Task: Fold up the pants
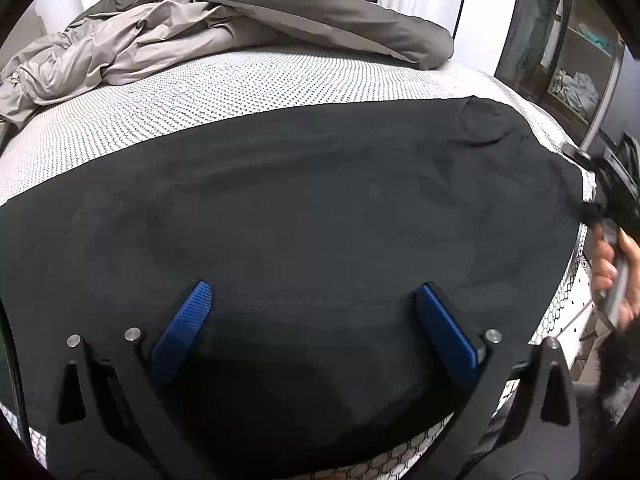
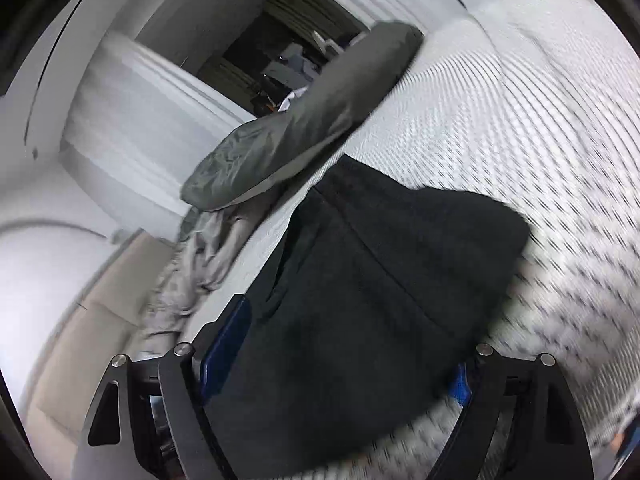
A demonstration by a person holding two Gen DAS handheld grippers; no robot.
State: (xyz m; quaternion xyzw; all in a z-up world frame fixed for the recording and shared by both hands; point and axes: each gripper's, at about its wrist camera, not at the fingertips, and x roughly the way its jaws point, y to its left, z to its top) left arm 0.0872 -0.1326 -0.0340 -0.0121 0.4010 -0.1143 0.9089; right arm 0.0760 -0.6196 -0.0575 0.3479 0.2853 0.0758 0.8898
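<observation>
Black pants (image 1: 304, 208) lie spread flat across the white patterned mattress (image 1: 200, 104). My left gripper (image 1: 316, 300) is open, its blue pads (image 1: 188, 320) wide apart just above the near edge of the pants, holding nothing. My right gripper shows at the far right of the left wrist view (image 1: 600, 200), at the right end of the pants. In the right wrist view the pants (image 2: 380, 300) drape across and between the blue pads (image 2: 228, 340) of my right gripper (image 2: 340, 356). The fingers stand wide apart. The right view is blurred.
A rumpled beige sheet (image 1: 100, 56) and a grey duvet (image 1: 320, 12) lie at the far side of the bed, the duvet also in the right wrist view (image 2: 304, 120). A dark shelf unit (image 1: 568, 52) stands to the right. The mattress edge runs along the right.
</observation>
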